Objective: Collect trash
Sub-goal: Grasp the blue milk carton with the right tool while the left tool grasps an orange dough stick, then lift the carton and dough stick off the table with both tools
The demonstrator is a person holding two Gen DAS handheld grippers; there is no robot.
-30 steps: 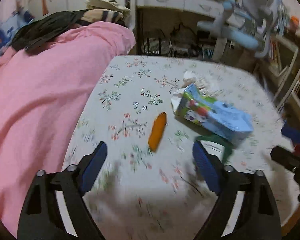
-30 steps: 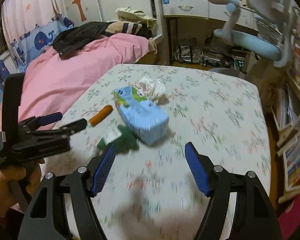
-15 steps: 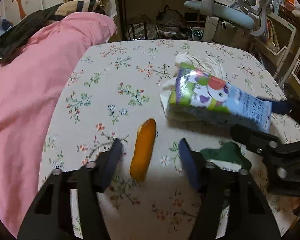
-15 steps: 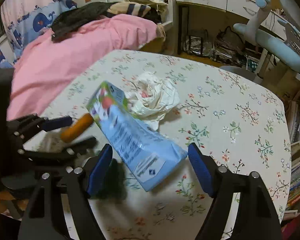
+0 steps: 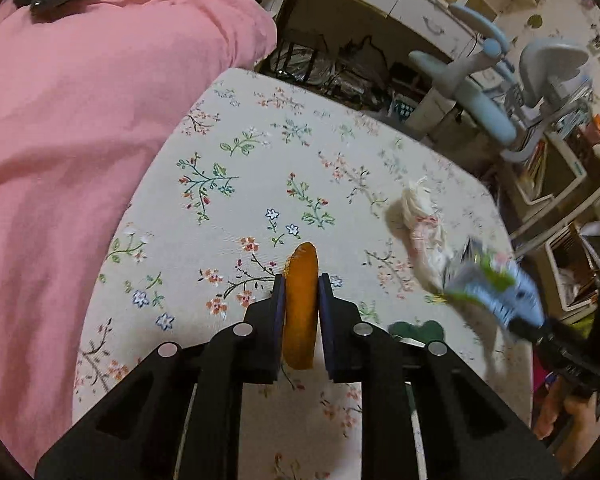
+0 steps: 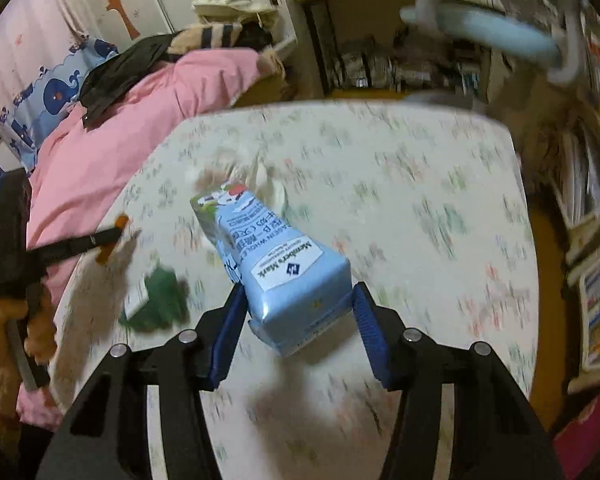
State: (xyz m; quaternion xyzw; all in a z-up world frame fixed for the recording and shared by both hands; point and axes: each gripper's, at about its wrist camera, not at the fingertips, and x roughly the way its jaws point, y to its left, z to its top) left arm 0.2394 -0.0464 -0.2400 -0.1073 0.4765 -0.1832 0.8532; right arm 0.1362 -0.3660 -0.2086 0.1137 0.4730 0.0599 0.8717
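Both tools have gone from spread-apart to clamping trash — two grabs at once.

Left tool (image 5: 300, 286), wide a second ago, is closing with its pads against the orange piece (image 5: 300, 312) at the near-left of the flowered desk (image 5: 260, 168); right tool (image 6: 298, 312), wider before, is closing on the blue carton (image 6: 284, 264), whose near end looks lifted. Crumpled tissue (image 5: 420, 216) and green wrapper (image 5: 416, 329) lie uncollected on the desk — likely next, once these two are carried off.
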